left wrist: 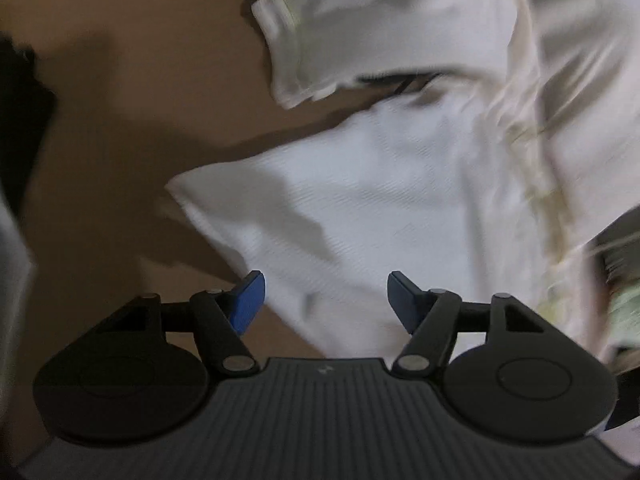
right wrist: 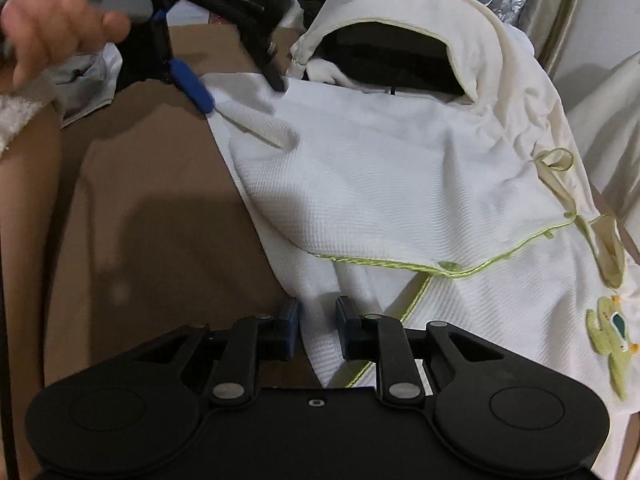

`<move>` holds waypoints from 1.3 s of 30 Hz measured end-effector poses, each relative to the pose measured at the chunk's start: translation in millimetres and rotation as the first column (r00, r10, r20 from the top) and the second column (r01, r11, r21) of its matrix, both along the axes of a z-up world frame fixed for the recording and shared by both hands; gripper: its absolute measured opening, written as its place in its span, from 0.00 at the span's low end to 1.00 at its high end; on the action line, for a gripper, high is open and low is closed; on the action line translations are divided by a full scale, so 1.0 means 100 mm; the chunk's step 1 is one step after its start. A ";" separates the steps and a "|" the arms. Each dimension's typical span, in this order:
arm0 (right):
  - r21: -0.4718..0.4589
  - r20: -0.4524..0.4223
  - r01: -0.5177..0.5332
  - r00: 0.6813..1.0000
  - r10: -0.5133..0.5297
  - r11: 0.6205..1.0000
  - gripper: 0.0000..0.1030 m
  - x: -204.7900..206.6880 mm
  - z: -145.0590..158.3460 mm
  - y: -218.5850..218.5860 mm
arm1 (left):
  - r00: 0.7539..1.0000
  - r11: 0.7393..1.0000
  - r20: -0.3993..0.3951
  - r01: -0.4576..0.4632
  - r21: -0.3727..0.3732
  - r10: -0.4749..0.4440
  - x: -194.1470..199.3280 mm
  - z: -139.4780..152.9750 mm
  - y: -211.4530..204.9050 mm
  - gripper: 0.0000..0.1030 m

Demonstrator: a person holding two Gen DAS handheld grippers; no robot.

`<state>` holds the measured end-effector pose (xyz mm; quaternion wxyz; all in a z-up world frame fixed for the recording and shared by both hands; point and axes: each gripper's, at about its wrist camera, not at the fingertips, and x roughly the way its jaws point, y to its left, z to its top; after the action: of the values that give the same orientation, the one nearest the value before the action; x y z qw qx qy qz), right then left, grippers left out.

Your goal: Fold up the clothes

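A white waffle-weave garment (right wrist: 380, 184) with lime-green piping lies spread on a brown table (right wrist: 160, 208), filling the right half of the right wrist view. Its hood (right wrist: 408, 12) stands up at the far end with a dark opening, and a green embroidered frog (right wrist: 610, 344) sits on the cloth at the near right edge. A thin ribbon tie (right wrist: 554, 160) loops over the right side.

The right tool (right wrist: 318, 320) points steeply down at the near hem. Its jaws stand a little apart, with the cloth edge showing in the gap; the pads do not press on it.

The left tool (right wrist: 240, 88) reaches in from the far left of that view, tilted down toward the garment's far-left corner. A hand (right wrist: 56, 28) wraps its grey handle, fingers curled, with a fuzzy white sleeve cuff (right wrist: 16, 120) below the wrist. One blue pad is just at the cloth's corner; whether it touches cannot be told.

In the left wrist view the left tool (left wrist: 326, 300) hangs over a folded white corner (left wrist: 224, 208) of the garment, its blue pads (left wrist: 250, 300) wide apart with nothing pinched between them. The picture is blurred. A sleeve (left wrist: 304, 40) lies on the far side over the table (left wrist: 120, 120).
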<state>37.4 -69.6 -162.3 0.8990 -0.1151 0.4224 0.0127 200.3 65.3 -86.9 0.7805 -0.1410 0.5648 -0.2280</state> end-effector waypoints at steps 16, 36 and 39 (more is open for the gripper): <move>0.032 0.030 -0.056 0.998 0.055 0.998 0.02 0.30 0.00 0.10 | 0.990 0.994 -0.109 -0.094 -0.051 0.088 0.09 -0.22 0.17 0.68; 0.318 0.039 0.015 0.999 -0.029 0.948 0.05 -0.20 0.11 0.14 | 0.973 0.980 -0.145 -0.190 -0.055 0.180 0.23 -0.50 -0.01 0.85; 0.310 0.060 0.029 0.997 -0.050 0.950 0.05 -0.23 0.16 0.12 | 0.997 0.994 0.027 -0.074 0.086 0.072 0.13 -0.35 -0.22 0.06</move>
<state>14.8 -57.1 -146.7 0.9197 0.0349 0.3870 0.0569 213.7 43.6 -122.2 0.8003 -0.1248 0.5594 -0.1761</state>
